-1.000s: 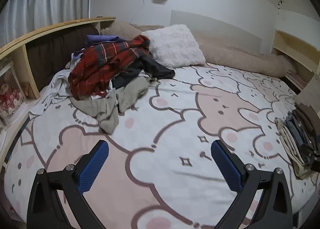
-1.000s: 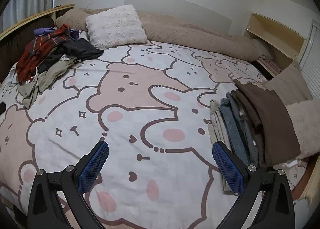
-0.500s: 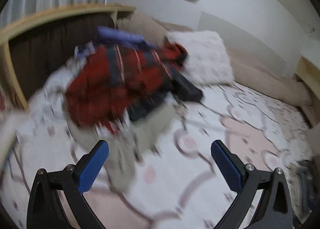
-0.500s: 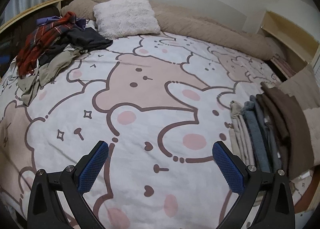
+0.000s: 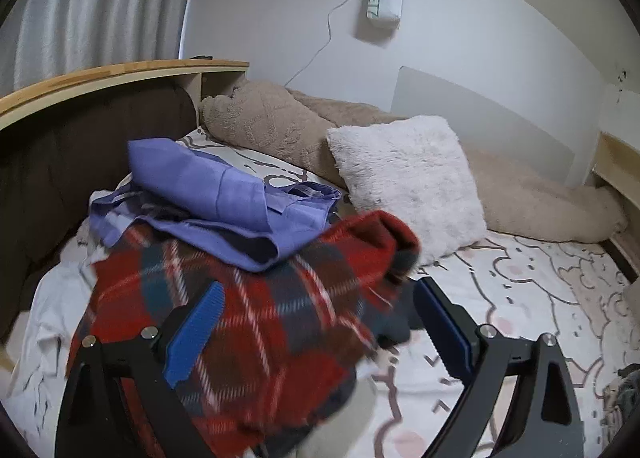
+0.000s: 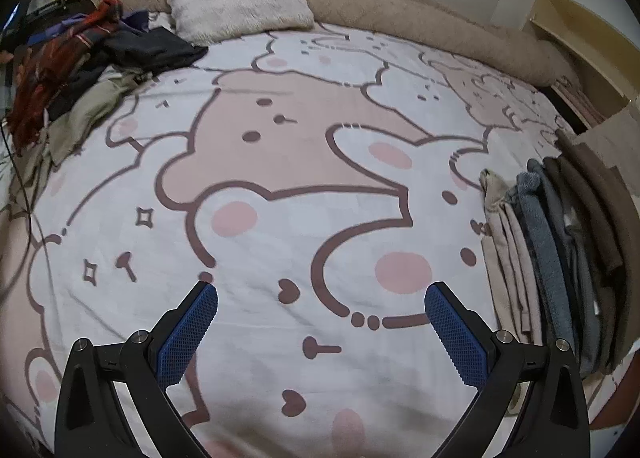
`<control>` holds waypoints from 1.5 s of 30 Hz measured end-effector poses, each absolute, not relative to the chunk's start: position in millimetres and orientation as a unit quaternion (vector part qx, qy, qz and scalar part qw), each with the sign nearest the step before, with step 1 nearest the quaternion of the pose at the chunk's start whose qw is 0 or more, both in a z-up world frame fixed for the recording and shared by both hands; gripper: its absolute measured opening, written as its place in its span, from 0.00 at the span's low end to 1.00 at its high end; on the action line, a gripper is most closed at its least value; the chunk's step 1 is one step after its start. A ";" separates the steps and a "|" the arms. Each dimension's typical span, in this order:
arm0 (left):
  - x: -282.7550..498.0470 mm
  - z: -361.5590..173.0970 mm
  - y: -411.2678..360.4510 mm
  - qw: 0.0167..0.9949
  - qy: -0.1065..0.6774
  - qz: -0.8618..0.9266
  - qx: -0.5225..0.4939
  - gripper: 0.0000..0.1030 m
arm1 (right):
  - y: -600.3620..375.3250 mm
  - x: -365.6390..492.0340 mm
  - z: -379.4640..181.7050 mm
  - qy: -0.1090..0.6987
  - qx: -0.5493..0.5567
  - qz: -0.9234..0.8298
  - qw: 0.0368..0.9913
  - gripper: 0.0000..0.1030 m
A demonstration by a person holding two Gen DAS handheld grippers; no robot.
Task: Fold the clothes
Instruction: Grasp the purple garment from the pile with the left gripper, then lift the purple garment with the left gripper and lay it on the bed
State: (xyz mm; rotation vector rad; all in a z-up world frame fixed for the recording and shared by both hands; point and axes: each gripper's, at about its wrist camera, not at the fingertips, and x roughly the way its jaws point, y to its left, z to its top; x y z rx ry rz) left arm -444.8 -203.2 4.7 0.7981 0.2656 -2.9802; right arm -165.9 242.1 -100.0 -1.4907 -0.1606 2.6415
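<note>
A heap of unfolded clothes lies at the bed's left side. On top are a red plaid garment (image 5: 248, 298) and a purple garment (image 5: 224, 193). My left gripper (image 5: 318, 290) is right over the heap, its jaws closing with the plaid cloth bulging between them; the pads do not visibly press on it. In the right wrist view the heap (image 6: 60, 69) is far off at the upper left. My right gripper (image 6: 322, 290) hangs open over the bare bear-print sheet (image 6: 304, 177), holding nothing. A stack of folded clothes (image 6: 560, 242) lies to its right.
A fluffy white pillow (image 5: 408, 173) and a long beige blanket (image 5: 272, 121) lie along the wall. A wooden shelf (image 5: 120, 71) with a dark cushion borders the heap on the left. A dark garment (image 6: 152, 49) and an olive one (image 6: 84, 113) spill from the heap.
My left gripper has swept in to the heap, so the plaid garment now sits between its jaws, which have narrowed a little. The right gripper has sunk nearer the sheet, still open.
</note>
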 end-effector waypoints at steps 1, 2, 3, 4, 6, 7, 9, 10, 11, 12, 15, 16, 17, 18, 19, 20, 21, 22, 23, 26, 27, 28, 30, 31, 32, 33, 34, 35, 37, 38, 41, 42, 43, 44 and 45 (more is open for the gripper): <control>-448.8 3.8 -204.6 0.024 0.086 -0.964 0.252 0.88 | 243.2 -167.8 -102.7 -0.053 -0.495 0.866 0.054 1.00; -450.0 4.0 -207.5 0.026 0.090 -0.966 0.240 0.88 | 244.2 -169.7 -105.3 -0.053 -0.499 0.863 0.055 1.00; -451.1 4.4 -211.3 0.027 0.098 -0.969 0.225 0.88 | 244.8 -171.4 -106.7 -0.054 -0.501 0.862 0.056 1.00; -452.5 4.8 -214.1 0.026 0.103 -0.971 0.214 0.87 | 245.3 -173.1 -108.1 -0.055 -0.502 0.861 0.058 1.00; -456.3 5.1 -216.9 0.018 0.108 -0.974 0.200 0.87 | 245.8 -176.4 -110.3 -0.057 -0.503 0.861 0.059 1.00; -458.4 4.0 -216.6 0.013 0.105 -0.975 0.197 0.87 | 245.6 -177.9 -112.1 -0.057 -0.504 0.860 0.058 1.00; -462.6 0.9 -214.4 0.003 0.097 -0.976 0.197 0.81 | 244.9 -180.9 -116.2 -0.057 -0.508 0.858 0.057 1.00; -464.7 -0.9 -213.2 -0.001 0.093 -0.976 0.199 0.75 | 243.3 -181.8 -119.0 -0.058 -0.511 0.856 0.055 1.00; -466.7 -3.4 -212.3 -0.004 0.090 -0.975 0.204 0.75 | 241.8 -182.4 -120.9 -0.059 -0.513 0.855 0.052 1.00; -468.7 -6.2 -211.8 -0.007 0.090 -0.974 0.210 0.75 | 240.4 -183.0 -122.8 -0.060 -0.516 0.853 0.050 1.00; -473.5 -13.2 -213.3 -0.009 0.098 -0.970 0.222 0.75 | 235.2 -183.6 -126.6 -0.068 -0.519 0.851 0.042 1.00; -475.8 -15.0 -215.2 -0.010 0.104 -0.969 0.224 0.75 | 234.5 -183.8 -127.4 -0.070 -0.519 0.851 0.040 1.00; -478.2 -16.1 -216.9 -0.010 0.111 -0.968 0.227 0.75 | 234.0 -184.4 -128.1 -0.070 -0.520 0.851 0.040 1.00; -480.5 -16.4 -218.4 -0.011 0.117 -0.966 0.228 0.69 | 233.6 -185.0 -128.8 -0.071 -0.520 0.850 0.039 1.00; -484.5 -17.0 -220.4 -0.008 0.124 -0.964 0.235 0.54 | 233.6 -185.5 -129.6 -0.071 -0.521 0.849 0.039 1.00; -490.3 -18.0 -222.8 0.000 0.133 -0.960 0.248 0.43 | 233.5 -185.8 -130.2 -0.072 -0.523 0.848 0.040 1.00; -496.0 -19.1 -225.3 0.008 0.141 -0.955 0.261 0.18 | 233.4 -186.2 -130.9 -0.073 -0.524 0.847 0.041 1.00; -499.7 -19.5 -228.1 0.012 0.150 -0.951 0.269 0.02 | 233.3 -186.5 -131.5 -0.074 -0.526 0.846 0.042 1.00; -501.1 -19.3 -231.3 0.013 0.161 -0.949 0.271 0.02 | 232.7 -186.6 -131.3 -0.075 -0.526 0.846 0.042 1.00; -496.9 -9.4 -235.2 0.010 0.172 -0.950 0.262 0.02 | 230.7 -186.9 -127.9 -0.077 -0.526 0.846 0.037 1.00; -494.8 -2.7 -234.8 0.008 0.169 -0.951 0.260 0.02 | 230.4 -186.8 -126.3 -0.078 -0.526 0.846 0.036 1.00; -492.0 6.3 -233.6 0.007 0.163 -0.952 0.257 0.02 | 229.8 -187.0 -123.4 -0.079 -0.523 0.848 0.035 1.00; -485.8 29.8 -229.3 0.005 0.152 -0.955 0.256 0.02 | 228.5 -187.3 -117.4 -0.079 -0.517 0.851 0.034 1.00; -482.5 42.1 -225.5 0.003 0.144 -0.956 0.257 0.02 | 228.2 -185.9 -112.0 -0.071 -0.511 0.856 0.029 1.00; -477.7 54.5 -219.7 -0.003 0.135 -0.958 0.255 0.02 | 227.9 -184.5 -106.6 -0.063 -0.505 0.860 0.023 1.00; -469.8 70.7 -211.4 -0.018 0.125 -0.961 0.247 0.02 | 227.7 -183.0 -101.1 -0.054 -0.499 0.865 0.018 1.00; -459.5 89.6 -200.8 -0.037 0.114 -0.964 0.237 0.02 | 227.6 -180.1 -94.2 -0.039 -0.487 0.872 0.008 1.00; -449.8 104.6 -192.1 -0.052 0.107 -0.966 0.228 0.02 | 228.0 -176.4 -87.1 -0.025 -0.475 0.880 -0.001 1.00; -420.9 140.7 -171.7 -0.092 0.099 -0.970 0.204 0.02 | 229.1 -168.5 -73.6 -0.001 -0.454 0.891 -0.015 1.00; -404.2 159.8 -160.8 -0.112 0.095 -0.971 0.190 0.02 | 229.9 -164.4 -67.2 0.009 -0.445 0.895 -0.020 1.00; -355.6 212.2 -130.8 -0.160 0.083 -0.973 0.147 0.02 | 234.7 -147.9 -49.2 0.033 -0.421 0.906 -0.030 1.00; -337.4 231.1 -120.5 -0.176 0.081 -0.972 0.134 0.02 | 237.3 -140.9 -43.3 0.039 -0.412 0.910 -0.031 1.00; -319.5 248.5 -111.2 -0.192 0.082 -0.970 0.120 0.02 | 241.2 -133.4 -38.0 0.045 -0.404 0.913 -0.029 1.00; -301.8 264.2 -103.1 -0.208 0.084 -0.969 0.106 0.02 | 245.1 -125.8 -32.7 0.050 -0.396 0.916 -0.028 1.00; -285.1 278.6 -96.0 -0.224 0.085 -0.966 0.094 0.02 | 249.1 -118.1 -27.3 0.056 -0.388 0.920 -0.027 1.00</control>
